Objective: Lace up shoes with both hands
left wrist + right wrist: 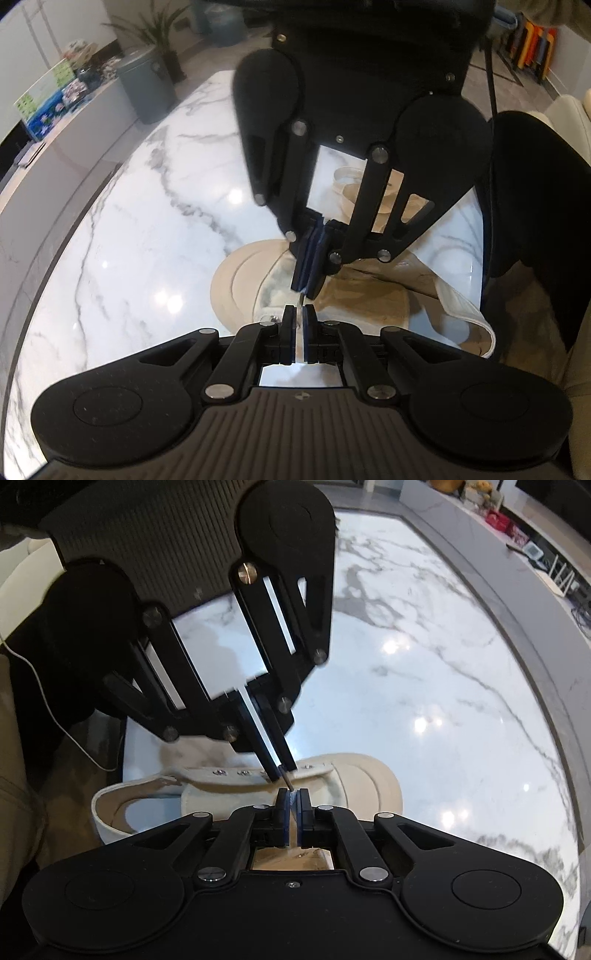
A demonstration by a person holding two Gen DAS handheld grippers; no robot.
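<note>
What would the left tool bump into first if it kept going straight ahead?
Probably the right tool: its tips sit almost nose to nose with the left tool, just ahead of it, over the shoe. Depth is hard to judge, so it might slip past and meet the shoe.

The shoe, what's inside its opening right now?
Inside the shoe only tan lining shows near the heel. Its toe interior is hidden by the tongue and both claws, left and right.
</note>
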